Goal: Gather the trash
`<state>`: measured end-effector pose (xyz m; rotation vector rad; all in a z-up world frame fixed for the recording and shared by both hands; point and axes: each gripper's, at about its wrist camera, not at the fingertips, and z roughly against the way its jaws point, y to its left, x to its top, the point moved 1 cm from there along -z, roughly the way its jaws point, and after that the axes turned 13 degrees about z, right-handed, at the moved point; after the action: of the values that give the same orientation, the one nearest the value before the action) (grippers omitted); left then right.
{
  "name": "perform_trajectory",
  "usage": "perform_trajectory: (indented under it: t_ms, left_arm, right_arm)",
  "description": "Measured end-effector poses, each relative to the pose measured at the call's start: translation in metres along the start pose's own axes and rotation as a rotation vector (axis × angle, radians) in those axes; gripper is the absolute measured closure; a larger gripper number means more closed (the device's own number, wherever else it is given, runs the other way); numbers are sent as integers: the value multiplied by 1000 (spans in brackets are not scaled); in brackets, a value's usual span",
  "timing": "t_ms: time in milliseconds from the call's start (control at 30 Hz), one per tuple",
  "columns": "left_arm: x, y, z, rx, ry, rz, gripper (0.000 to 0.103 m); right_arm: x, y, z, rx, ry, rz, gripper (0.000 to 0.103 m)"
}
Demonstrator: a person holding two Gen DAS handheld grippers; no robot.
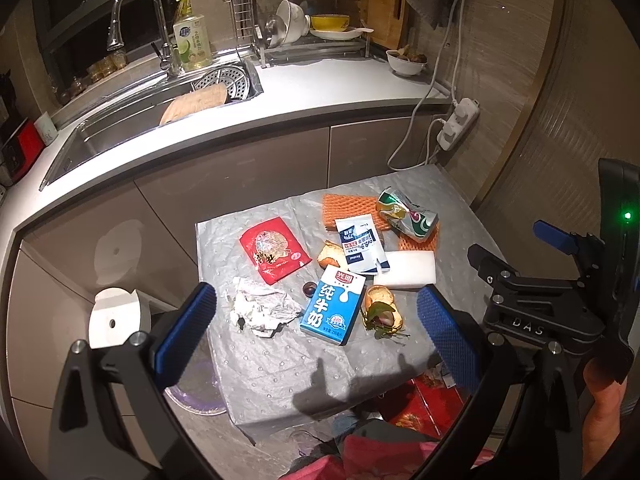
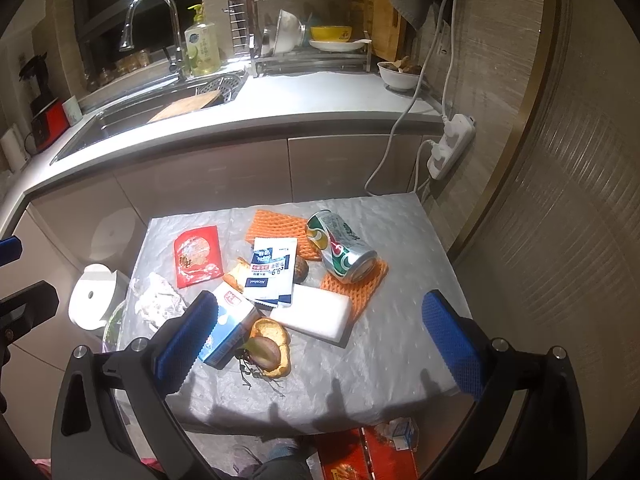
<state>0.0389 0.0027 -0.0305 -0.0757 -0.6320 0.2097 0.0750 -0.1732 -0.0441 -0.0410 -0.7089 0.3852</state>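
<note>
Now both tools hang above the small worktop [image 2: 400, 216], and nothing has been picked up yet. The left hand-held gripper [image 1: 316, 328] is wide open with nothing between its blue pads. The right hand-held gripper [image 2: 320, 336] is wide open too, and empty.

All the trash lies on the worktop's grey cover. In the left wrist view the milk carton [image 1: 334, 304] sits near the middle, right between the left gripper's pads. A crumpled paper ball [image 1: 264, 310] lies at 9 o'clock from it, and a red snack wrapper [image 1: 274, 254] at 10 o'clock. Bread with leaves [image 1: 382, 310] touches the carton at 3 o'clock. A white foam block [image 1: 404, 270] is at 2 o'clock. Far back, around 1 o'clock, a crushed can [image 1: 406, 214] rests on orange foam net [image 1: 348, 206], with a white sachet [image 1: 360, 244] just in front of them.

I think the first pick is about to start, and the carton looks like the easy one. To do it well, come straight down over the carton and close on its two long flat sides. Hold it near the middle so it does not tip. Squeeze softly, because a thin box can crush and may drip. Watch the bread beside it, as a pad could push it or catch the leaves. The paper ball is soft, so pinch it deep. The flat wrapper and sachet need a pad slid under an edge. I cannot be sure which thing is the bin.
</note>
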Motion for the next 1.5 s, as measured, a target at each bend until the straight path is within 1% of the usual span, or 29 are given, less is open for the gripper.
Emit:
perform_trajectory:
  t_ms: [733,1500]
  left_arm:
    - [-4,-3,-2,-4,9,-4,6]
    - [-6,-4,-2,-3,11,-1,6]
  right_arm:
    - [-4,-8,4,-11,11,-15,2]
    - [-3,-6,3,-8,17,-5,2]
